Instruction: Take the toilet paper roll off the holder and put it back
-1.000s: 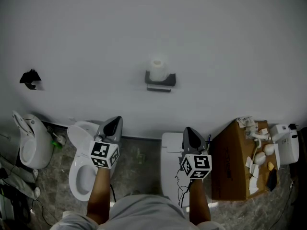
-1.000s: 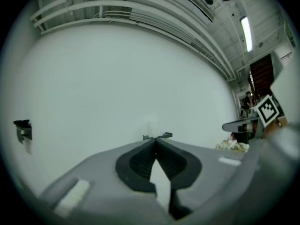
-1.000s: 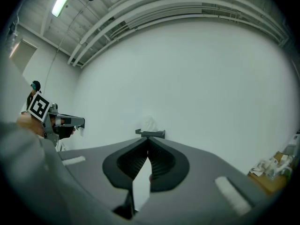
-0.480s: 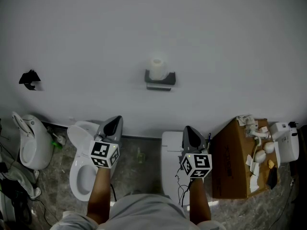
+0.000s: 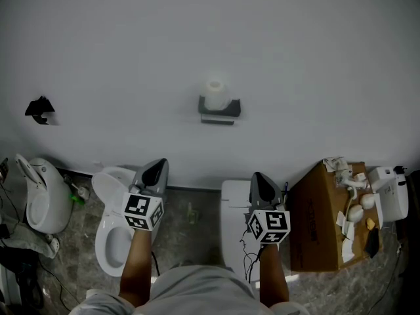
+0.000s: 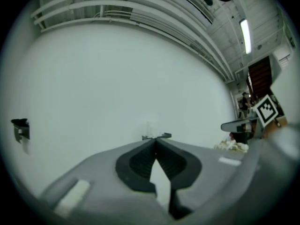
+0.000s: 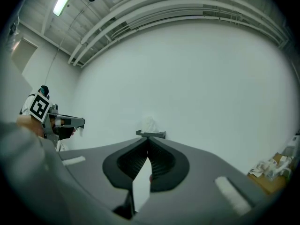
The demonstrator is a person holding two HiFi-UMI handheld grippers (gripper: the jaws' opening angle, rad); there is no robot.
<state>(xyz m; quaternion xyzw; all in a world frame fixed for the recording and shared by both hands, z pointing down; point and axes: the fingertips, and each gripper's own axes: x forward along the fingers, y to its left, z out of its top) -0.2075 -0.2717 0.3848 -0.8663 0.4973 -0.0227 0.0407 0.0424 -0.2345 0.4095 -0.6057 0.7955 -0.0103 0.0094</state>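
Nothing of mine has shifted since a second ago: both grippers sit where they were, low in the head view and pointing level at the white wall (image 5: 295, 58). My left gripper (image 5: 159, 165) has its jaws pressed together at the tips with nothing between them, and my right gripper (image 5: 258, 178) is the same, tips meeting and empty. The toilet paper roll (image 5: 215, 95) stands upright on the grey holder (image 5: 220, 109), which is fixed to the wall ahead, between the lines of my two grippers and well apart from both. In each gripper view the roll and its shelf show just above the closed tips. Below my left gripper is an open toilet bowl (image 5: 108, 241); below my right is a white closed toilet (image 5: 233, 222). A cardboard box (image 5: 315, 235) with small white odds and ends on top stands to the right, and a small black fitting (image 5: 41, 108) is on the wall far to the left.
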